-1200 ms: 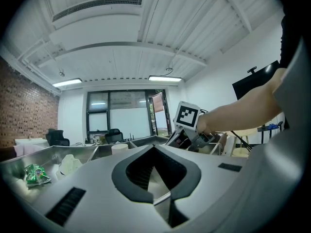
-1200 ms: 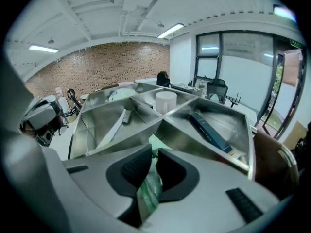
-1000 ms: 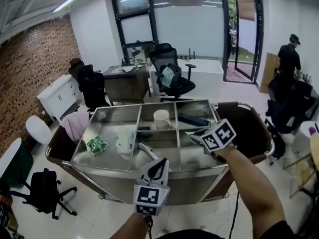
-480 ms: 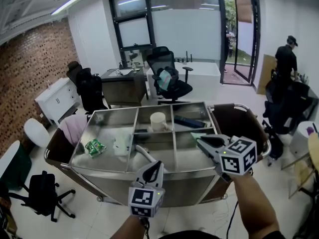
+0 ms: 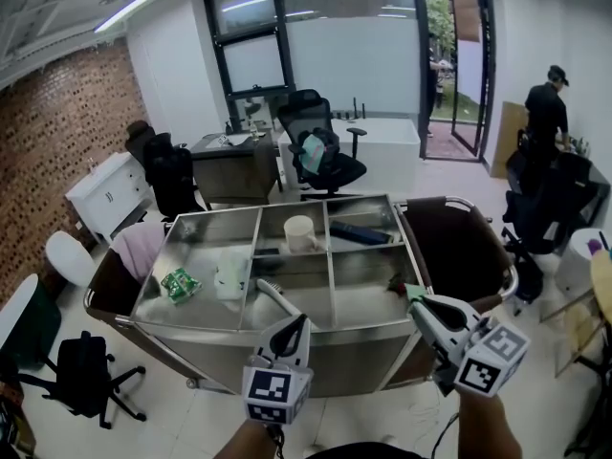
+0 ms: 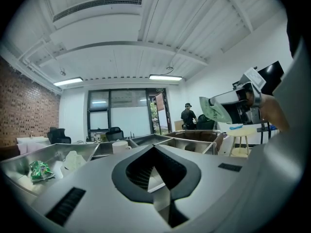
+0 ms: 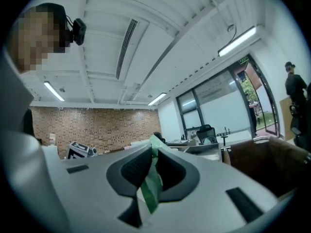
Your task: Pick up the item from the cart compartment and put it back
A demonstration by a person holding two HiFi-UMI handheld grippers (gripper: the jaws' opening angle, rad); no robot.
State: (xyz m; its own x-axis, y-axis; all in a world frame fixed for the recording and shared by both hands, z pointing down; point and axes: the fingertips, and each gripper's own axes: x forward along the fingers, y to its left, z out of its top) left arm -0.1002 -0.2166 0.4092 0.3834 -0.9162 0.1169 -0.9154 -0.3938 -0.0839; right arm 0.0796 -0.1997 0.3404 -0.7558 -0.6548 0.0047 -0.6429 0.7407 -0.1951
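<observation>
Steel cart (image 5: 366,277) holds green packet (image 5: 180,283), white cup (image 5: 299,233), dark bar (image 5: 360,232).

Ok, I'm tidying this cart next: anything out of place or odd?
Just one thing: a thin green packet is pinched in the right gripper, held up near the cart's right front corner, not lying in a compartment. Nothing looks spilled or damaged.

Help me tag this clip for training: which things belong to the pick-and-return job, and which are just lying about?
Job: right gripper, shut on the green packet; cart.
Lying about: white cup, green snack bag, crumpled white bag, dark flat item; left gripper, shut and empty.
</observation>
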